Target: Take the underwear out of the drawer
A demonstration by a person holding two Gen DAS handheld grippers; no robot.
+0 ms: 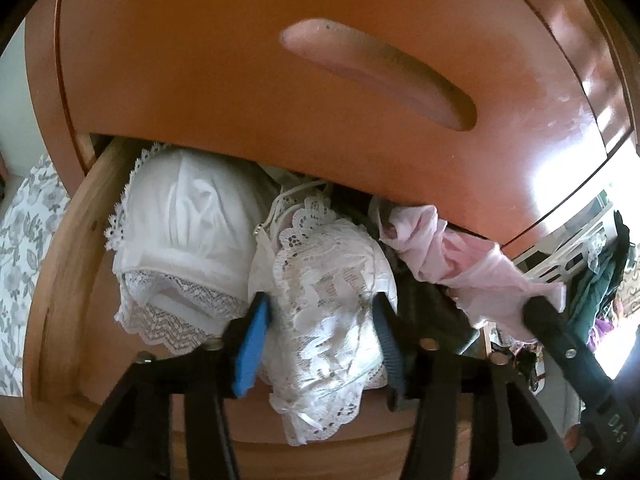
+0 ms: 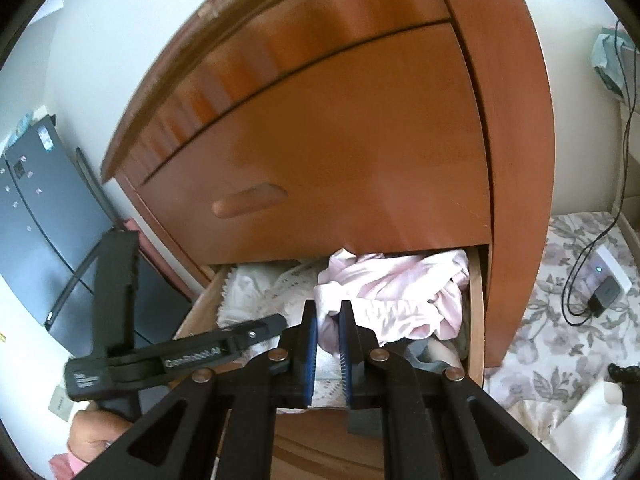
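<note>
The lower drawer (image 1: 72, 248) of an orange-brown wooden chest stands pulled out, stuffed with underwear. A white lace garment (image 1: 332, 264) drapes over the drawer's front, between the spread blue pads of my left gripper (image 1: 320, 304), which is open around it. A folded white piece with lace trim (image 1: 188, 220) lies to its left. A pale pink garment (image 2: 400, 288) fills the drawer's right side. My right gripper (image 2: 327, 308) is shut on a bunch of that pink fabric. The pink garment (image 1: 452, 256) also shows in the left wrist view, stretched toward a black finger of the right gripper.
The closed upper drawer front (image 1: 280, 100) overhangs the clothes closely. A dark garment (image 1: 432, 308) lies under the pink one. A floral bedspread (image 2: 560, 300) with a charger and cable (image 2: 604, 300) lies to the right. A white basket (image 1: 560, 256) holds clothes. A hand (image 2: 96, 436) grips the left tool.
</note>
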